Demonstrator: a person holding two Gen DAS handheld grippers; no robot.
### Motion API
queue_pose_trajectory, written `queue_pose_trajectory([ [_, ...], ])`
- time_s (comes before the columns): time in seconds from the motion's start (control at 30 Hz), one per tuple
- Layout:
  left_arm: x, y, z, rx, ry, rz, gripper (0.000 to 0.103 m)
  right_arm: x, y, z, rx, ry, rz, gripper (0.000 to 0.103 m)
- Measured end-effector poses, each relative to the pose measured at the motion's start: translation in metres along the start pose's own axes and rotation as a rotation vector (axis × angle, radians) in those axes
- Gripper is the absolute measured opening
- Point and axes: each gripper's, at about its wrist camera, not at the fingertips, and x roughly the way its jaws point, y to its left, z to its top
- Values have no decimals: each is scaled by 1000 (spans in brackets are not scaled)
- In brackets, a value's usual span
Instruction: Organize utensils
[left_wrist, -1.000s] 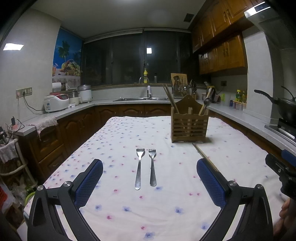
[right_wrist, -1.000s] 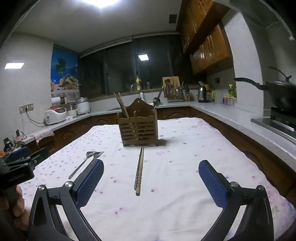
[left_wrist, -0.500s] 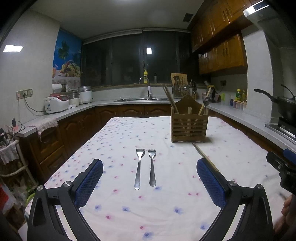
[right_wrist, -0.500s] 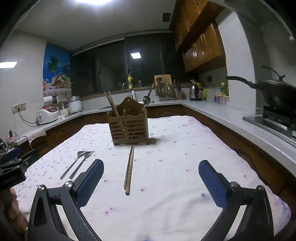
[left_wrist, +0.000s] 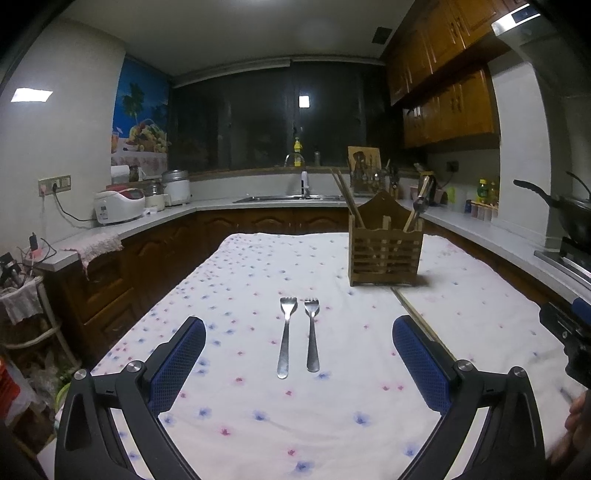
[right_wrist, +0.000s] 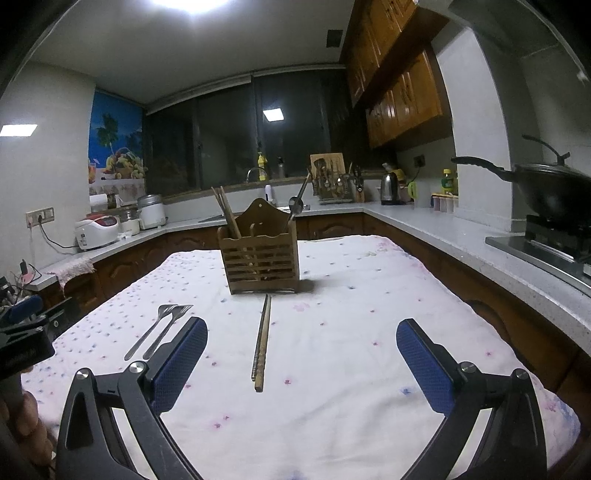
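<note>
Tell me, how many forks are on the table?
2. The longer fork lies on the left and the shorter fork right beside it, both flat on the flowery tablecloth. The wooden holder might hide more.

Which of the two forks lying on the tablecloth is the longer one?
The left fork in the left wrist view is longer: its handle end reaches nearer the camera than that of the right fork, though their tines line up almost level.

Bare tablecloth (right_wrist: 351, 354) around chopsticks (right_wrist: 261, 343); wooden holder (right_wrist: 258, 258) just beyond.

We see blue pads (left_wrist: 181, 360) on each black claw, a white tablecloth (left_wrist: 258, 266) with pink-blue flowers, and a brown holder (right_wrist: 258, 258) ahead.
</note>
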Motion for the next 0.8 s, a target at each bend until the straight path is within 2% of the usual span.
queue_pose_trajectory([
  [0.8,0,2,0,3,3,3,102,-1,10,0,-19,-2,18,103],
])
